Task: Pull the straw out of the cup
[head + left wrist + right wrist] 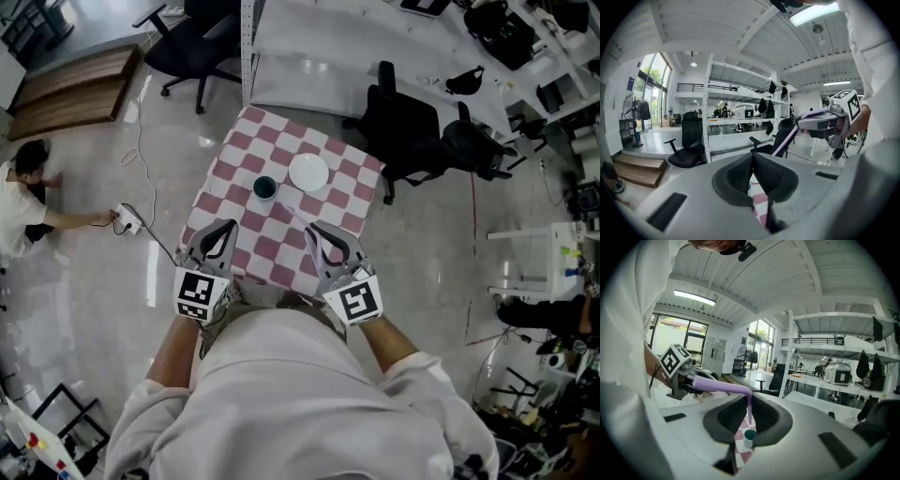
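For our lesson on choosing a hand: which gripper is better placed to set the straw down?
Right, probably. The right gripper holds the purple straw in its jaws, clear of the cup; the left gripper has its jaws together on nothing.

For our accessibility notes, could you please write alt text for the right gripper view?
The right gripper pinches a purple straw between its jaws, held clear of the cup on the checked tablecloth below. The straw's top bends off to the left; shelves and an office chair stand in the room behind.
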Available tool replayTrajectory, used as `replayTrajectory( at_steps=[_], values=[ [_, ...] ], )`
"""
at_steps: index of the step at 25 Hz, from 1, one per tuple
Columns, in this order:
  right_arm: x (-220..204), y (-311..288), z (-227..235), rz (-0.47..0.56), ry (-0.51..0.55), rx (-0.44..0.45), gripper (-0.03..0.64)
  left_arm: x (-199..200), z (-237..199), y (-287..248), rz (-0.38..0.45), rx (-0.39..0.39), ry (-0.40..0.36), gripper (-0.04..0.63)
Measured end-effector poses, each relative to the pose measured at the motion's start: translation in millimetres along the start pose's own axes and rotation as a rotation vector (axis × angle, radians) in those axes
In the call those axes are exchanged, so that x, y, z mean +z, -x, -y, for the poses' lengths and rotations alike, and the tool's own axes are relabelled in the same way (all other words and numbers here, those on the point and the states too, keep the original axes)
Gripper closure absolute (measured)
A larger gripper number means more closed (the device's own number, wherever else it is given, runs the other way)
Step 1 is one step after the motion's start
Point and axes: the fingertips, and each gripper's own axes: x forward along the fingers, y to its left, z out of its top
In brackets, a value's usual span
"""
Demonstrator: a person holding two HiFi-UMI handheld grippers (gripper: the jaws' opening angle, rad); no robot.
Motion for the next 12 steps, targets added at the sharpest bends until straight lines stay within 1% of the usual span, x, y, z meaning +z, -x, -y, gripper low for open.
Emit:
replayTrajectory(
  at_steps=[3,7,12],
  values=[
    [7,12,3,0.023,-0.03,-0.013,0.581,1,5,-4,0.002,-0.012,-0.01,0.591],
    [13,25,6,0.038,-0.039,-0.02,0.583,7,13,-7,0.007,-0.027,-0.013,0.591],
    [19,35,6,0.057,-0.049,-0.024,0.583,5,16,-8,0.0,-0.031,-0.016,0.591]
  ],
)
